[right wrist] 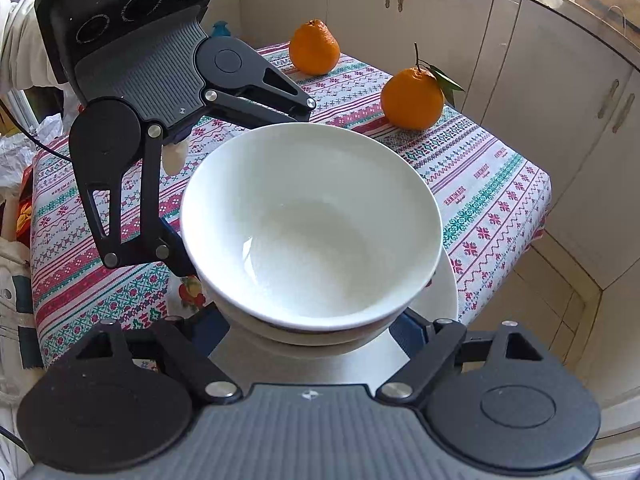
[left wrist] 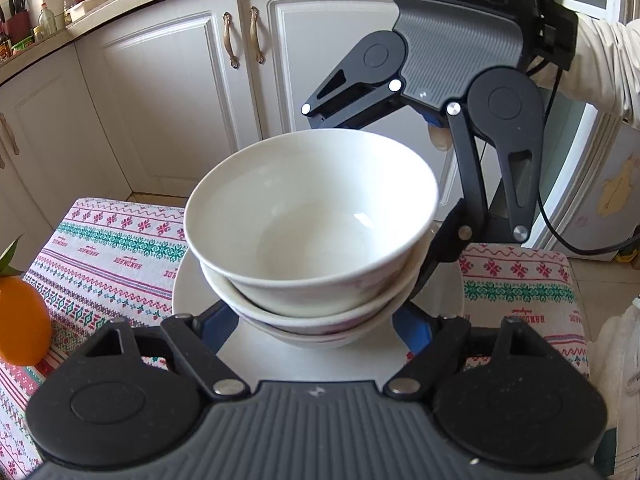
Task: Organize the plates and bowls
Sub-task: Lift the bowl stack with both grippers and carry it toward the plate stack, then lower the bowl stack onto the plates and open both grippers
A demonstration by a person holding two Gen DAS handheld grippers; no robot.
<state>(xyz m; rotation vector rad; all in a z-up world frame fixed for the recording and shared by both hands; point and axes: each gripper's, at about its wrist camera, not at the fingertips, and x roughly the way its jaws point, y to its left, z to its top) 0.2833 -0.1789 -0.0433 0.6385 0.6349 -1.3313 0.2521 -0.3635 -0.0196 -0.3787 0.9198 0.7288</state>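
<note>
A stack of white bowls [left wrist: 312,216] sits on a white plate [left wrist: 188,300] on the patterned tablecloth. My left gripper [left wrist: 316,328] is spread wide, its blue fingers [left wrist: 218,326] on both sides of the lowest bowl; I cannot see whether they touch it. My right gripper [right wrist: 312,332] comes from the opposite side, its blue fingers [right wrist: 408,330] also spread around the stack [right wrist: 312,216] above the plate [right wrist: 432,300]. Each gripper shows in the other's view, the right one [left wrist: 424,272] and the left one [right wrist: 180,256]. All fingertips are hidden behind the bowls.
Two oranges [right wrist: 314,47] [right wrist: 412,98] lie on the far part of the tablecloth [right wrist: 480,184]; one shows at the left edge of the left view [left wrist: 22,320]. White kitchen cabinets [left wrist: 168,92] stand behind the small table. Plastic bags [right wrist: 12,160] lie at one side.
</note>
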